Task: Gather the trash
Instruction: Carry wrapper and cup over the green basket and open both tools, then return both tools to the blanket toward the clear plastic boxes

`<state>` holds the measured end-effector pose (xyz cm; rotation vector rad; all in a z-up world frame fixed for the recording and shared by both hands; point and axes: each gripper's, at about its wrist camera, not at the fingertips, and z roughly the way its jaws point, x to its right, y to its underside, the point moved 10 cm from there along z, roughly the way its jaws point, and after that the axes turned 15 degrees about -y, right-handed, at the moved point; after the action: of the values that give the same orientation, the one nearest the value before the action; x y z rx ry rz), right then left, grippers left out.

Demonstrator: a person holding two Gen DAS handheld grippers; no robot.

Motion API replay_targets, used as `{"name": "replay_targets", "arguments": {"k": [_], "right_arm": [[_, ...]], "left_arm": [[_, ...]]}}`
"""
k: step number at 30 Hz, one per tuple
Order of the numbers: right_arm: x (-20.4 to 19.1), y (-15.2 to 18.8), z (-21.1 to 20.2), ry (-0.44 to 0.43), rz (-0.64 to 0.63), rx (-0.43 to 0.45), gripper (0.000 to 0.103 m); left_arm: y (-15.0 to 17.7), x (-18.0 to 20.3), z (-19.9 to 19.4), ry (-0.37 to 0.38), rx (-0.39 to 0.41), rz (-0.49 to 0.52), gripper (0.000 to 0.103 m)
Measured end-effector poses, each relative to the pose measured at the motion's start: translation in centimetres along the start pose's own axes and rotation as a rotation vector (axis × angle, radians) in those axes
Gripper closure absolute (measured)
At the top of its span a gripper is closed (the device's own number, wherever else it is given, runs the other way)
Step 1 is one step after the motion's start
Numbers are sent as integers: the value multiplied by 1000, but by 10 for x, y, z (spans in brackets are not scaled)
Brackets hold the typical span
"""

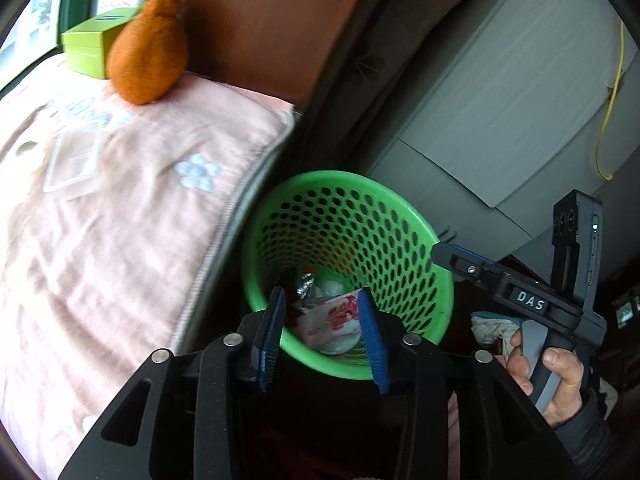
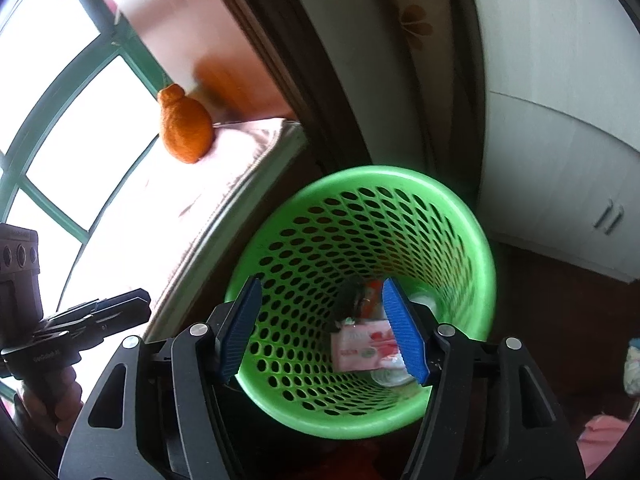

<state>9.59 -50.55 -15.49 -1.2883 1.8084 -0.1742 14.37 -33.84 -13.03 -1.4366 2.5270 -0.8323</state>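
Observation:
A green perforated waste basket stands on the dark floor beside the bed. At its bottom lie a pink printed packet, a crumpled silver wrapper, a dark scrap and white litter. My left gripper hangs over the basket's near rim, open, and nothing touches its blue pads. My right gripper also points down into the basket, open and holding nothing. The right gripper's body shows in the left wrist view, held by a hand.
The bed with a pink flowered blanket lies left of the basket. An orange plush toy and a green box sit at its head. A clear plastic tray lies on the blanket. A white wardrobe stands behind.

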Motion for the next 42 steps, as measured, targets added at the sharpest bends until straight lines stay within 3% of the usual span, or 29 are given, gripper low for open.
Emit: {"name": "replay_targets", "arguments": {"k": [4, 17, 23, 33, 42], "right_arm": [[-18, -7, 13, -24, -41, -18, 36], [-99, -33, 71, -128, -183, -83, 24], [-135, -42, 106, -173, -215, -123, 22], [-179, -56, 160, -226, -221, -193, 22], [-203, -62, 191, -230, -243, -239, 22]], "left_arm": [[-1, -26, -9, -36, 13, -51, 55], [-7, -151, -43, -253, 73, -226, 29], [-18, -219, -54, -372, 98, -272, 27], [-42, -284, -33, -487, 68, -203, 27], [-64, -300, -7, -477, 56, -93, 18]]}}
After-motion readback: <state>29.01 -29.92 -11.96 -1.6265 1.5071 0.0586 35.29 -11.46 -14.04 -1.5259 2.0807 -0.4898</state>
